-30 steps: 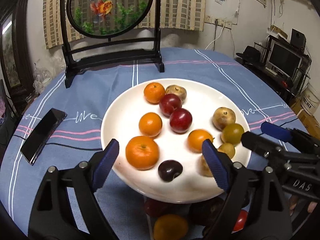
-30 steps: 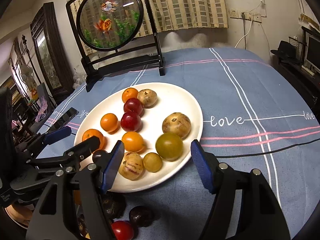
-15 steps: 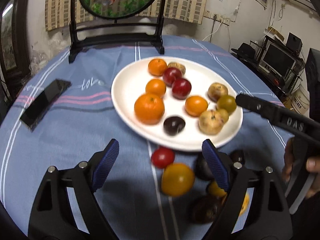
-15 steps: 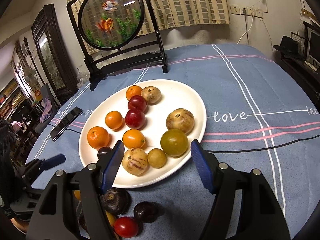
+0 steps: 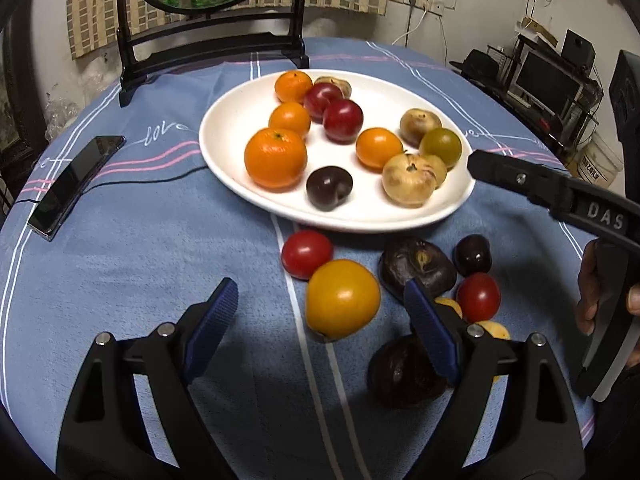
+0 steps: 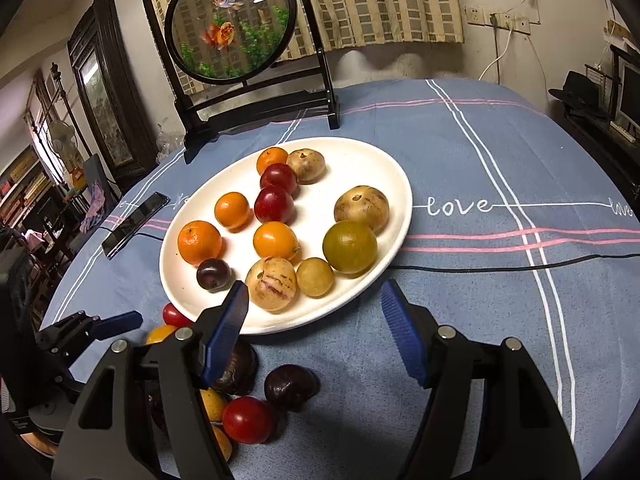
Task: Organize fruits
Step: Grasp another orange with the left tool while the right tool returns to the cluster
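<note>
Left wrist: left gripper [image 5: 318,322] jaws apart, empty, over the yellow tomato [image 5: 342,299] on the counter [image 5: 120,248]; its right finger hides part of a dark fruit [image 5: 404,372].
Right wrist: right gripper [image 6: 314,326] jaws apart, empty, at the plate [image 6: 384,280] rim; loose fruits [image 6: 248,418] partly hidden behind its left finger.
Screen: top cut off in left view.

White oval plate [image 5: 224,128] holding oranges, red plums, tan and green fruits, one dark plum [image 5: 329,188], loose yellow tomato [image 5: 342,299], red tomatoes, dark fruits just beside plate's near rim
</note>
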Action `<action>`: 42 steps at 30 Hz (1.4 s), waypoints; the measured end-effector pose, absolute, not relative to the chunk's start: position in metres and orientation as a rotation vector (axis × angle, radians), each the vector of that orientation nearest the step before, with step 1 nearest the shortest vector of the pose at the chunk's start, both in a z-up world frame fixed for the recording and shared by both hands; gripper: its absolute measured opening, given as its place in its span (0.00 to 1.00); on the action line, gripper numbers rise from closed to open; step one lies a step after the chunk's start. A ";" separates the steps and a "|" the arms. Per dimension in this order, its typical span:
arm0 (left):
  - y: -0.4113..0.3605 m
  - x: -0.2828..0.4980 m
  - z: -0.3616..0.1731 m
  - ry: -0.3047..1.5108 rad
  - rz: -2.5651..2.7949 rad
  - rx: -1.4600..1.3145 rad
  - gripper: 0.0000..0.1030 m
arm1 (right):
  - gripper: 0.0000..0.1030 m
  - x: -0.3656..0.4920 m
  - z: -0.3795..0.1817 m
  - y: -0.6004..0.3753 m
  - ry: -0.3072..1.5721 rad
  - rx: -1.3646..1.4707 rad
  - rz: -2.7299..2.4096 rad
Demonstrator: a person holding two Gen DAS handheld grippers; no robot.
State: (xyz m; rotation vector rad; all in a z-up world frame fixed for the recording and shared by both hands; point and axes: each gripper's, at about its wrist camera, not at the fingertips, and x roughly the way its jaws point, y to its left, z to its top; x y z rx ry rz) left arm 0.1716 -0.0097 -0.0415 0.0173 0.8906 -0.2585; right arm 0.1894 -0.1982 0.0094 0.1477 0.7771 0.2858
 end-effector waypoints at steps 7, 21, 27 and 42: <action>-0.007 0.182 -0.051 0.949 -0.298 -0.036 0.49 | 0.67 0.188 0.012 -0.197 0.771 0.147 0.299; 0.007 0.177 -0.040 0.880 -0.303 -0.082 0.37 | 0.67 0.184 0.005 -0.181 0.783 0.042 0.307; 0.014 0.171 -0.030 0.834 -0.323 -0.103 0.37 | 0.67 0.158 0.008 -0.184 0.793 0.069 0.350; 0.014 0.170 -0.032 0.844 -0.318 -0.099 0.37 | 0.67 0.086 -0.003 -0.134 0.848 -0.260 0.402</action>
